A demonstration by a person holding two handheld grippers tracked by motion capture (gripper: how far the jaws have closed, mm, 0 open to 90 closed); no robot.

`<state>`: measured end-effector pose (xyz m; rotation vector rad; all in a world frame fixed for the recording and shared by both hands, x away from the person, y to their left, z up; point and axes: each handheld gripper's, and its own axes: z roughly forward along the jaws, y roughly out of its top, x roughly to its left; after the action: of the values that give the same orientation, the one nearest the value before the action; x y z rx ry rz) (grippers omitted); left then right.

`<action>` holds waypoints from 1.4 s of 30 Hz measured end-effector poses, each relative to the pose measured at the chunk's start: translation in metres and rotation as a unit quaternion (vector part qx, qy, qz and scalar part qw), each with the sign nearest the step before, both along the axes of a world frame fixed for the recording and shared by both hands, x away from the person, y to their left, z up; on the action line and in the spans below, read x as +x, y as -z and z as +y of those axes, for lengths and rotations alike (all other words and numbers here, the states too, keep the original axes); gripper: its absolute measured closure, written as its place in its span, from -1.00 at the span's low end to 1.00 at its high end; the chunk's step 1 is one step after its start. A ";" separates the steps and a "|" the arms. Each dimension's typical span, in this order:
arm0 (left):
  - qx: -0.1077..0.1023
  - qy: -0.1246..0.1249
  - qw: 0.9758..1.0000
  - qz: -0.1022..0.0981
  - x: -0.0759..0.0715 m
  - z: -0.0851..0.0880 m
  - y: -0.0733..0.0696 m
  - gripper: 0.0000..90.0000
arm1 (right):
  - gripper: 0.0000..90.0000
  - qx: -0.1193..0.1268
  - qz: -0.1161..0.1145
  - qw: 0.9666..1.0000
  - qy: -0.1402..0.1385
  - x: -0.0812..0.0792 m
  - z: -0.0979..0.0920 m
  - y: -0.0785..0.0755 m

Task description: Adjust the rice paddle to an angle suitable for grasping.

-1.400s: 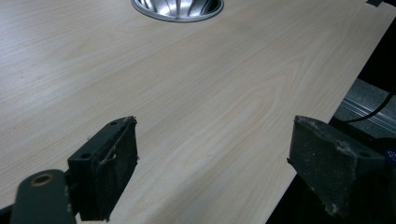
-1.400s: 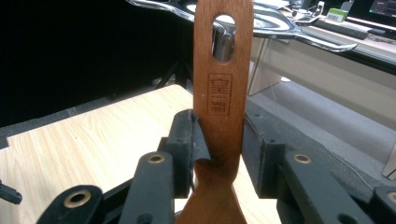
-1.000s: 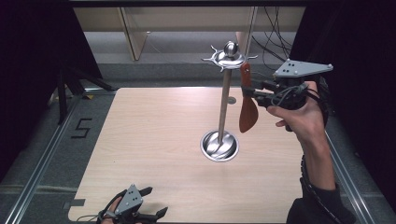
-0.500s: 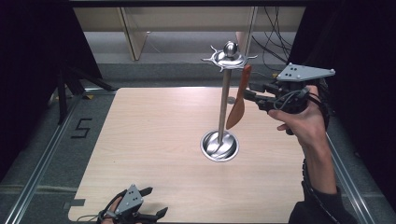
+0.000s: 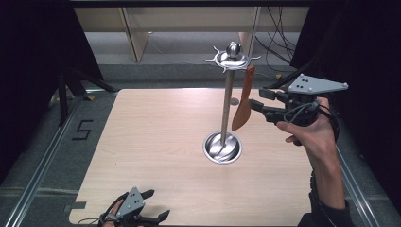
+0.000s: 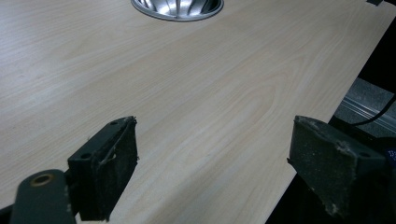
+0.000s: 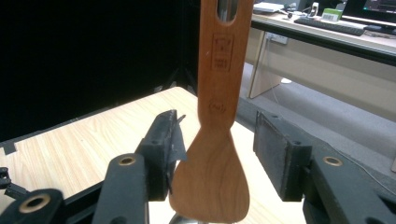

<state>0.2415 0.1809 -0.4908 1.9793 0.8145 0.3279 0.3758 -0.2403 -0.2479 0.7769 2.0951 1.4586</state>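
Right gripper (image 5: 259,100): jaws just been opening, now parted to either side of wooden spatula (image 5: 242,101), one pad at the blade's edge, the other clear of it. Spatula hanging upright by slotted handle from hook on metal stand (image 5: 227,106), beside the post, above round base on table (image 5: 156,127). Left gripper (image 5: 150,205): jaws wide, nothing between, low at table's near edge, well apart from stand.
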 end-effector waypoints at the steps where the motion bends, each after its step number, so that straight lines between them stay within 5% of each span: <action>1: 0.000 0.000 1.000 0.000 0.000 0.000 0.000 -0.67 | 0.10 0.003 0.004 1.000 -0.002 -0.002 0.000 0.001; 10: -0.014 -0.009 1.000 0.011 0.000 -0.001 0.000 -0.67 | 0.04 -0.002 0.006 1.000 0.007 -0.009 -0.005 0.024; 11: 0.001 -0.004 1.000 0.009 0.000 0.001 0.000 -0.67 | 0.03 -0.003 0.004 1.000 0.006 -0.009 -0.007 0.026; 15: -0.010 -0.001 1.000 0.004 0.001 0.000 0.000 -0.67 | 0.03 0.001 0.012 1.000 0.011 -0.012 -0.010 0.039; 16: 0.003 0.003 1.000 0.001 0.001 0.001 -0.001 -0.67 | -0.02 0.005 0.023 1.000 0.013 -0.012 -0.009 0.045; 29: -0.010 0.000 1.000 0.005 0.001 0.000 -0.001 -0.67 | -0.15 0.013 0.038 0.999 0.011 -0.015 -0.009 0.065; 31: -0.025 -0.008 1.000 0.015 0.001 -0.003 -0.001 -0.67 | -0.15 0.007 0.036 0.999 0.011 -0.015 -0.007 0.070; 32: -0.010 0.004 1.000 0.004 0.003 -0.002 -0.002 -0.67 | -0.16 0.004 0.039 0.999 0.006 -0.015 -0.006 0.072; 38: -0.021 -0.007 1.000 0.015 0.002 -0.004 -0.001 -0.67 | -0.17 -0.007 0.054 0.998 0.009 -0.018 -0.004 0.084; 39: -0.009 0.000 1.000 0.006 0.003 -0.002 -0.002 -0.67 | -0.18 -0.007 0.057 0.998 0.013 -0.019 -0.004 0.086; 42: -0.025 -0.005 0.999 0.021 0.002 -0.003 -0.001 -0.67 | -0.19 -0.011 0.059 0.998 0.013 -0.020 -0.002 0.094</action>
<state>0.2439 0.1776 -0.4901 1.9413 0.8522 0.2704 0.3560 -0.2427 -0.3422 0.8981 2.1750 1.4032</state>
